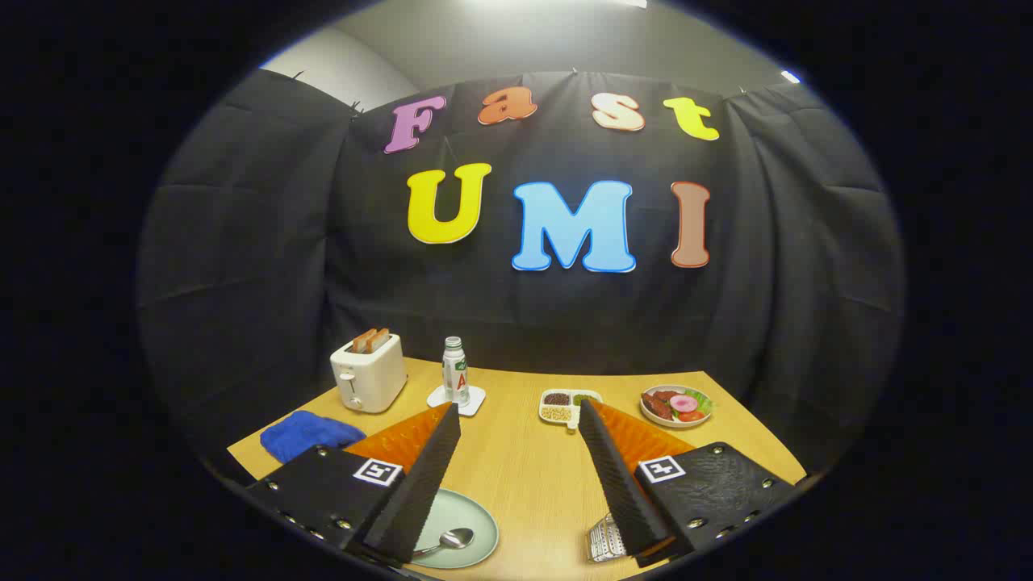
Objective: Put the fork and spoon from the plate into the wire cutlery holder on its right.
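The jaws point(520, 415) stand wide apart above the light wooden counter point(529, 476), with nothing between the two black ribbed fingers point(416, 484) but bare wood. They hold nothing.

Low beside the left finger lies the pale green round plate point(472, 528), partly hidden under that finger. On it rests the shiny metal spoon point(448, 539), bowl toward the middle of the counter and handle running back under the finger. The fork cannot be made out; the finger covers much of the plate.

Near the base of the right finger, touching it in this view, sits the silver wire mesh cutlery holder point(605, 539), with only its near side visible. Plate and holder lie well apart, with open counter between them.

Beyond the fingertips, along the far edge of the counter, stand a white toaster point(369, 373) with two slices of toast in its slots, a small white bottle point(455, 371) on a white coaster point(456, 399), a white divided dish of beans and grains point(569, 406), and a round plate of meat and salad point(676, 405). A crumpled blue cloth point(307, 434) lies in front of the toaster, just behind the left finger's mount.
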The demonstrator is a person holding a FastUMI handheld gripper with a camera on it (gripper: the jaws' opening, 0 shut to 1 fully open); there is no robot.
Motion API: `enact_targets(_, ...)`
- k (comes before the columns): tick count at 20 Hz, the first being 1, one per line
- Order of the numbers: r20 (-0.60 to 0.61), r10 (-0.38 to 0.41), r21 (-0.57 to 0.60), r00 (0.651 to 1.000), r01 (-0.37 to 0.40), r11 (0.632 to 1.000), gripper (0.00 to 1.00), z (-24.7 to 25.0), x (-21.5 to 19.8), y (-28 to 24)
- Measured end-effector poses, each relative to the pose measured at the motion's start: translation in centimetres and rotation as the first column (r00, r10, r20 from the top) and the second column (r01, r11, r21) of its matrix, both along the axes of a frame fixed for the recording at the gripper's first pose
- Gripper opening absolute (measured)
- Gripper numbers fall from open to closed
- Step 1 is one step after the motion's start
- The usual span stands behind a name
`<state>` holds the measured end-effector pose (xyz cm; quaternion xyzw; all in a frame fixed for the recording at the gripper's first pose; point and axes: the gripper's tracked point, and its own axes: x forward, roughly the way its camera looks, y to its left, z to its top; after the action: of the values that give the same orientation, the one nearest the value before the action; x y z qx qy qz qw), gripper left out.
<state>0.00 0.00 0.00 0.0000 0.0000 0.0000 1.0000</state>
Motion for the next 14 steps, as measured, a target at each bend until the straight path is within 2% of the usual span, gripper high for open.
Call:
enact_targets(1,-0.035,0.015,0.012,0.999,-0.015,1.0,0.83,-0.9,0.1,0.5)
enact_targets(5,-0.217,0.092,0.085,0.972,-0.075,0.994,0.82,-5.3,0.4,2.7)
enact_targets(8,-0.354,0.136,0.14,0.925,-0.091,0.986,0.83,-9.2,0.5,4.2)
enact_targets(14,-0.463,0.173,0.201,0.869,-0.087,0.976,0.83,-12.7,0.5,5.5)
